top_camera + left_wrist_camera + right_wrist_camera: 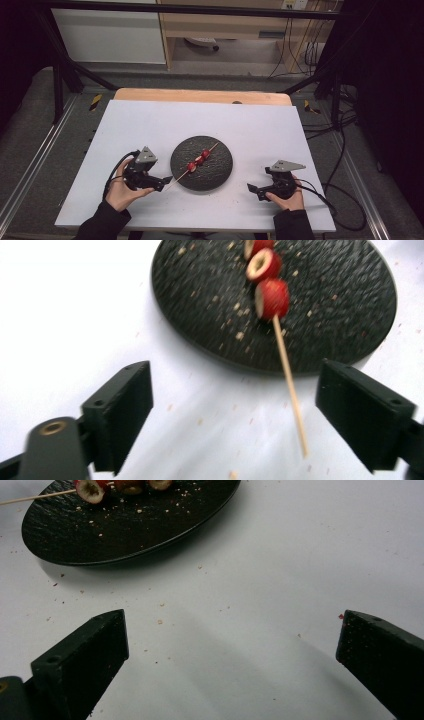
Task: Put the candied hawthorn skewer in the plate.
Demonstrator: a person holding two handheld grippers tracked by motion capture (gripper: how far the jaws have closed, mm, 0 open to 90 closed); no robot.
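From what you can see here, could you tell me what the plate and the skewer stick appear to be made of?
Plate: probably stoneware or slate, matte black with a rough, pitted surface. Skewer stick: likely bamboo or wood, a pale, thin, unglossy rod.

Both forearms come in from the bottom of the high view in dark sleeves. The left hand (120,192) grips the left gripper (161,183), which points right and slightly forward, its jaws standing wide apart (nothing is pinched between them). The right hand (289,197) holds the right gripper (251,188) pointing left, jaws likewise spread wide, with its cable trailing off to the right.
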